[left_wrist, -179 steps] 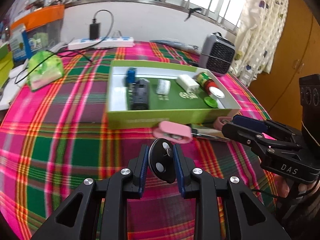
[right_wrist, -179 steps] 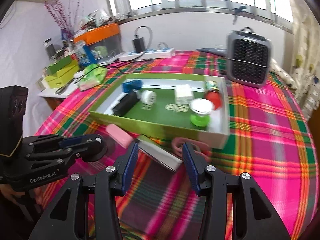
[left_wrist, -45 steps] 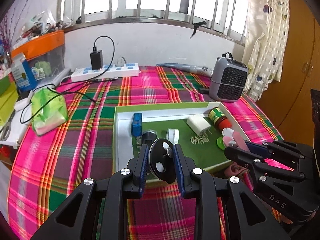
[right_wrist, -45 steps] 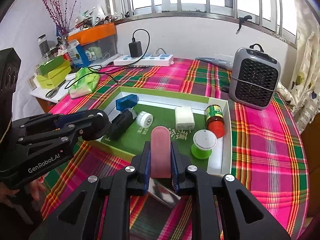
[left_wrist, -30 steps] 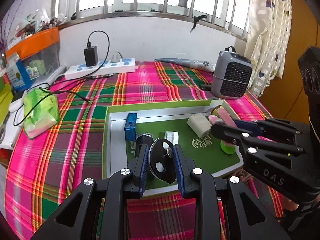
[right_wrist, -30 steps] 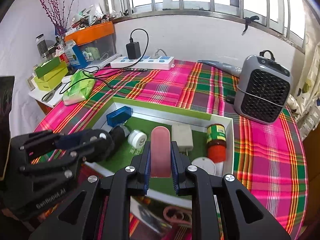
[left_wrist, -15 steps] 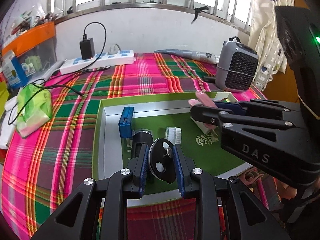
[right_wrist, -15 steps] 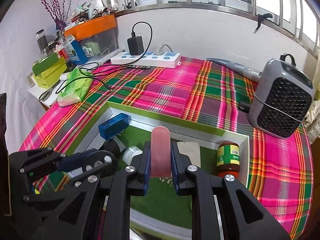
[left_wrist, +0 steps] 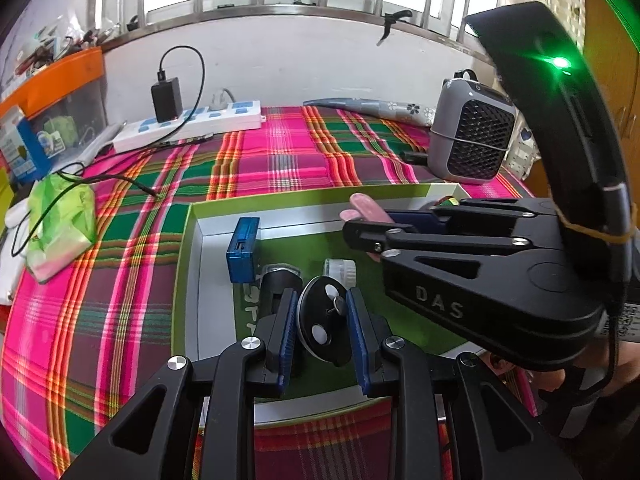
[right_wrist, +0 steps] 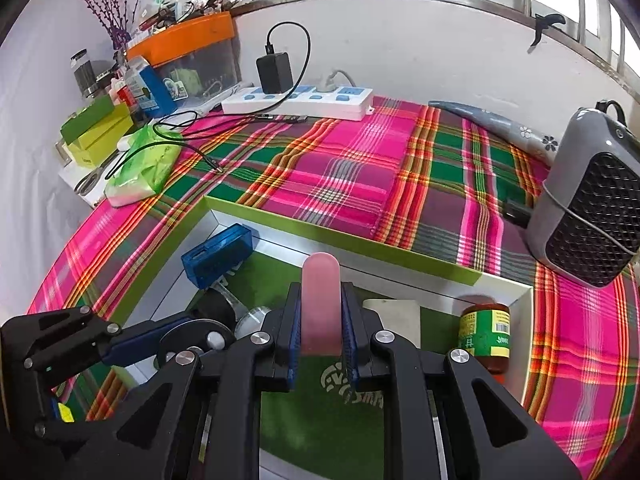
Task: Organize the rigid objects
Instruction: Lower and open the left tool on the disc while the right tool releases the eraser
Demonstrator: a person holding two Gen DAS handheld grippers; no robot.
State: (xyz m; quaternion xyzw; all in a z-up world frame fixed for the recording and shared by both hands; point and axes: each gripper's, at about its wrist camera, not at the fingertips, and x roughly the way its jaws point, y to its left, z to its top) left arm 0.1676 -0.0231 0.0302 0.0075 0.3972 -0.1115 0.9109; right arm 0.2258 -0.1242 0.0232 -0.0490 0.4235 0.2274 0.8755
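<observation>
Two grippers hung over the green tray (left_wrist: 188,280) on the plaid cloth, both loaded. The left gripper (left_wrist: 322,322) pinched a black disc (left_wrist: 322,328) edge-on, low above the tray's left half, near the blue case (left_wrist: 242,250). The right gripper (right_wrist: 320,330) clamped a pink bar (right_wrist: 320,300) upright, over the back middle. Judged best: lower the bar into the bare green floor between case and white adapter (right_wrist: 394,316), then release. Only the right view showed the red-lidded jar (right_wrist: 484,338) clearly; only the left showed a hand behind the right gripper.
</observation>
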